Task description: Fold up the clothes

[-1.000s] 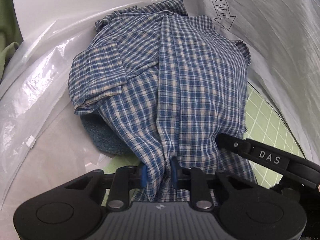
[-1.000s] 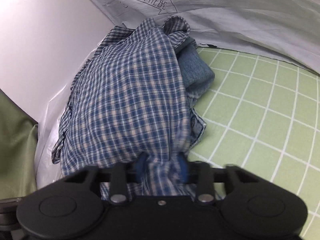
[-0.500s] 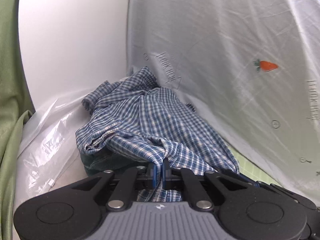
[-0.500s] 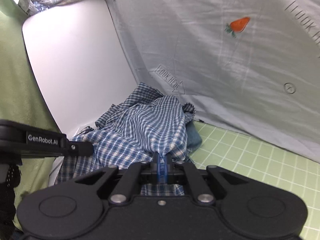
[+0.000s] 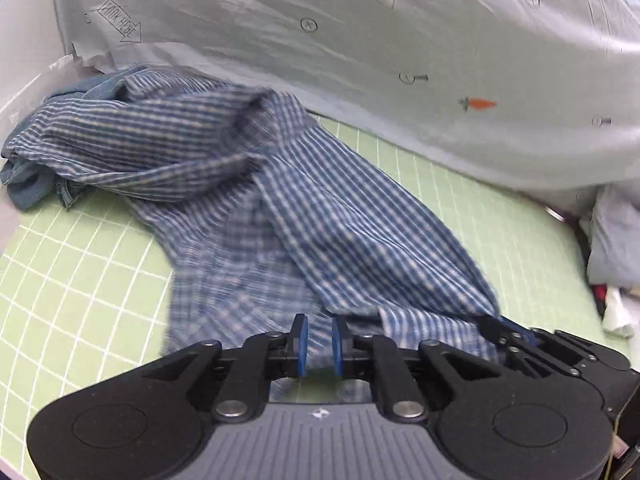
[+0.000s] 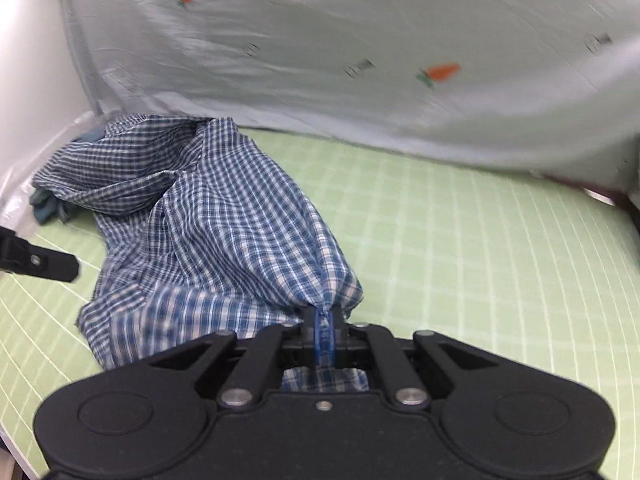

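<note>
Dragging out across the green grid mat (image 5: 80,280): plaid shirt (image 5: 304,208), far end heaped against the white cloth backdrop (image 5: 440,40) over something denim (image 5: 24,196). Light, limp, prone to bunching; best held at hem corners or shoulders. Right gripper (image 6: 325,336) clamped on a gathered edge; left gripper (image 5: 316,346) slightly apart, cloth between, grip uncertain. Half a second ago piled higher in the corner, left tongs nearly together.

Both wrist views low, close, facing backdrop; share shirt (image 5: 280,200), mat (image 6: 440,240).
</note>
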### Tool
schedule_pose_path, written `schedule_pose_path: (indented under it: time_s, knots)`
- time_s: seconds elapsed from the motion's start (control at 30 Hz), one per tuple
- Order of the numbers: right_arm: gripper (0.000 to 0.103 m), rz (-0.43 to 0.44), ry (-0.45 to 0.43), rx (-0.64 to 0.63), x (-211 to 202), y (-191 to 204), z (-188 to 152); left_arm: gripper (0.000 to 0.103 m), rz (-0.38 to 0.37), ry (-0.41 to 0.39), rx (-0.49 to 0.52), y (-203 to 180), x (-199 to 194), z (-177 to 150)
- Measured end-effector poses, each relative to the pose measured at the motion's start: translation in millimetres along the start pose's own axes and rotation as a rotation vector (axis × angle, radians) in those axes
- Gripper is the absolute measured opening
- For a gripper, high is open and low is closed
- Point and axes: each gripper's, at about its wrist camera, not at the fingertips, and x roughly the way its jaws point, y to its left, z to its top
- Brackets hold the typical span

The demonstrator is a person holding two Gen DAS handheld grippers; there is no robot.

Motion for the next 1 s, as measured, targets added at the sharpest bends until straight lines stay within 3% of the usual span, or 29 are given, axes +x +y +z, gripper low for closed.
schedule_pose_path:
  time_s: [0.13,0.2,0.23,0.3,0.37,0.47,0.6,0.8,1.0]
  knots:
    - [0.007,-0.025,0.092,0.117,-9.5,-44.7,-31.8,0.037,0.069,0.049,-0.017,-15.9,6.4,-19.5]
    - [0.016,-0.033,0.067,0.097,-17.8,-45.6,-30.4,0.045,0.117,0.061,-0.041,-12.1,9.1,-20.6]
    - [0.022,-0.037,0.055,0.087,-22.0,-45.9,-29.7,0.054,0.141,0.069,-0.052,-9.3,10.5,-22.0]
    - [0.072,-0.067,0.006,0.050,-28.2,-43.4,-26.1,0.072,0.185,0.089,-0.071,-4.0,13.1,-23.2]
    - [0.095,-0.059,-0.021,0.027,-26.3,-38.8,-15.5,0.076,0.221,0.110,-0.088,2.4,17.1,-23.7]
    - [0.099,-0.041,-0.047,-0.010,-21.8,-33.3,-3.1,0.076,0.261,0.153,-0.131,13.8,27.9,-26.7]
    - [0.099,-0.002,-0.032,-0.056,-2.1,-22.5,6.9,0.076,0.251,0.205,-0.177,28.7,45.2,-24.8]
    - [0.099,0.041,0.019,-0.073,50.4,7.2,27.6,0.076,0.274,0.258,-0.160,38.2,79.1,-5.2]
    - [0.098,0.081,0.089,0.003,104.3,37.0,49.9,0.076,0.271,0.306,-0.118,41.9,112.5,13.8]
